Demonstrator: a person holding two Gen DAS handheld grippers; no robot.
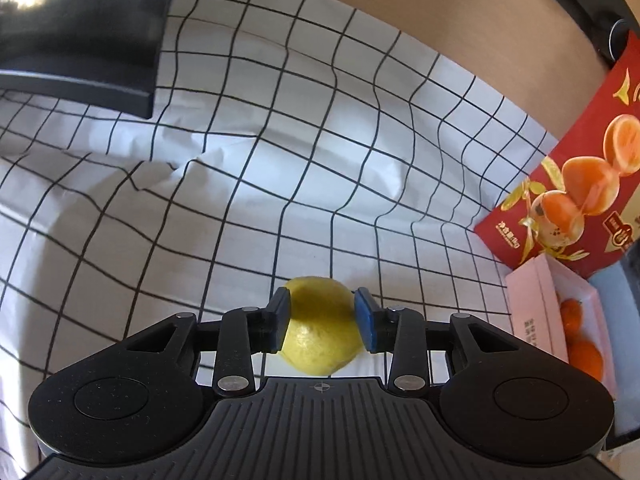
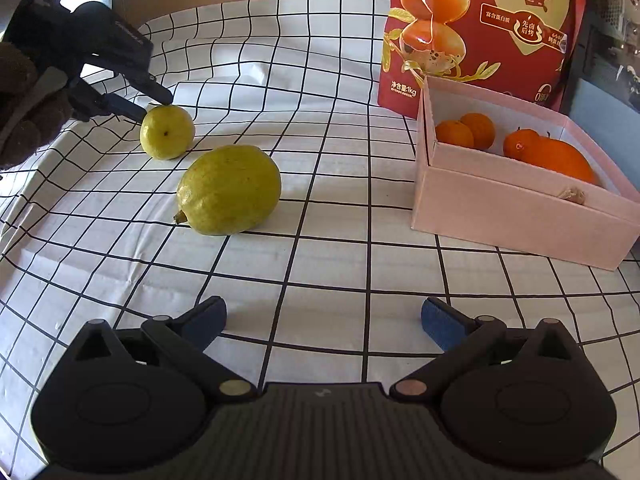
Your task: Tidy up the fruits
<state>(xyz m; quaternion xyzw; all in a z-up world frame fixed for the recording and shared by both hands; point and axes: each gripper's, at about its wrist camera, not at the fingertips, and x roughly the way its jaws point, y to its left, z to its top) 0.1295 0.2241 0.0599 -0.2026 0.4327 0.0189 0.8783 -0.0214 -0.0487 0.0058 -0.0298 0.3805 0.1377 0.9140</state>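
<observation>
My left gripper (image 1: 322, 320) is shut on a small yellow lemon (image 1: 320, 336) that rests on the checked cloth; the same lemon (image 2: 167, 132) and left gripper (image 2: 154, 106) show at the far left of the right wrist view. A larger yellow-green lemon (image 2: 229, 195) lies on the cloth in front of my right gripper (image 2: 324, 326), which is open, empty and well short of it. A pink box (image 2: 516, 204) at the right holds several oranges (image 2: 466, 130); it also shows in the left wrist view (image 1: 536, 316).
A red snack bag (image 2: 480, 28) stands behind the pink box, also at the right of the left wrist view (image 1: 572, 168). A black object (image 1: 80, 28) sits at the far left on the white checked cloth (image 2: 320, 256). A wooden tabletop (image 1: 440, 8) lies beyond.
</observation>
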